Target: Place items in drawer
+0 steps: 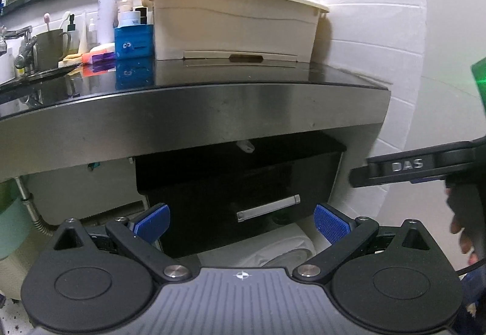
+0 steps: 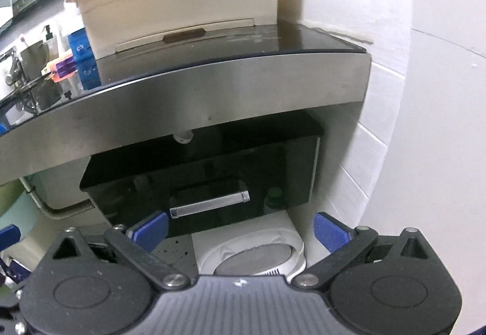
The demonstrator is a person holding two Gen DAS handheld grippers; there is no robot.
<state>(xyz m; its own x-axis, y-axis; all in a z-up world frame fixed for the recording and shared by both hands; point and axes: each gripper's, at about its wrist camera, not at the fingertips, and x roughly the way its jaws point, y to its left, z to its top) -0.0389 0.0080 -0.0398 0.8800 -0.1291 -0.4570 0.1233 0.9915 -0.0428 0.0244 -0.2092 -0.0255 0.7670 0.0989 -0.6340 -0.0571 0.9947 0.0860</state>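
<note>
A black drawer unit (image 1: 240,183) hangs under the steel-fronted counter (image 1: 188,119), shut, with a silver bar handle (image 1: 268,208). It also shows in the right wrist view (image 2: 200,177) with its handle (image 2: 209,203). My left gripper (image 1: 241,221) is open and empty, a short way in front of the drawer. My right gripper (image 2: 240,230) is open and empty, also facing the drawer front; its body shows at the right of the left wrist view (image 1: 419,167).
A beige lidded bin (image 1: 234,22) stands on the counter, with a blue box (image 1: 133,41), bottles (image 1: 107,12) and a tap (image 1: 24,49) to its left. A white round appliance (image 2: 255,256) sits on the floor under the drawer. A white tiled wall (image 2: 379,91) is at right.
</note>
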